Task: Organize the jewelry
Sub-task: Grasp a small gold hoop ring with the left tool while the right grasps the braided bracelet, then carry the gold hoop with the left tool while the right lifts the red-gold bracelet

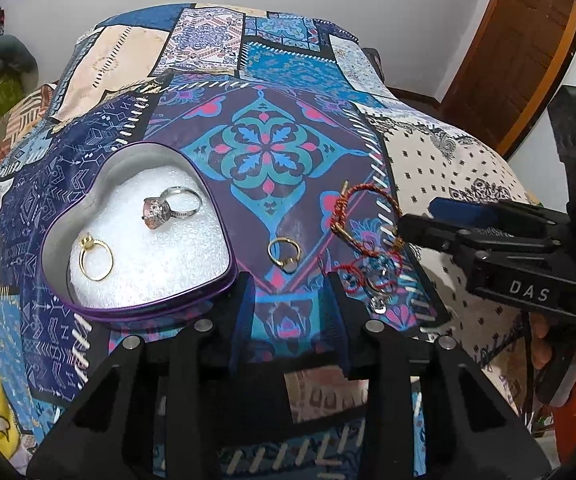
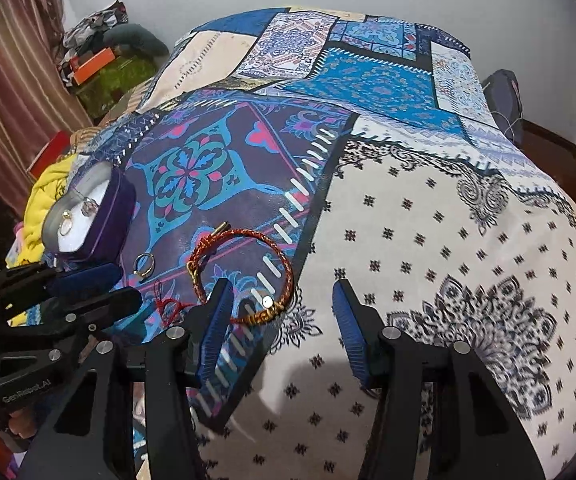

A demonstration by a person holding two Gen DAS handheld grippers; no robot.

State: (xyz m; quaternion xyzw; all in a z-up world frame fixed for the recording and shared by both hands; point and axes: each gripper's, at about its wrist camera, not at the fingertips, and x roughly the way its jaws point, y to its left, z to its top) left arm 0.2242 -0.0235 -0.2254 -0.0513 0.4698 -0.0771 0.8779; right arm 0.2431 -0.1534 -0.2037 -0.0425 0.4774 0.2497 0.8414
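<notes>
My left tool (image 1: 289, 280): jaws apart, nothing between, hovering over bedspread (image 1: 272, 120). Loose gold ring (image 1: 284, 255) lies just beyond fingertips, between them. Heart tin (image 1: 224, 280) ahead-left holds gemstone ring (image 1: 170, 207) and second gold ring (image 1: 95, 258). My right tool (image 2: 282, 290): jaws apart, red braided bracelet (image 2: 244, 276) on bedspread touching left fingertip, loop reaching into gap.

White raised letters "DAS" stood on the black body of the right tongs (image 1: 415, 226), seen from the left wrist camera. From the right wrist camera, faint grey lettering on the body of the left tongs (image 2: 108, 286) read roughly "GenRobot.AI". No other text was legible.
</notes>
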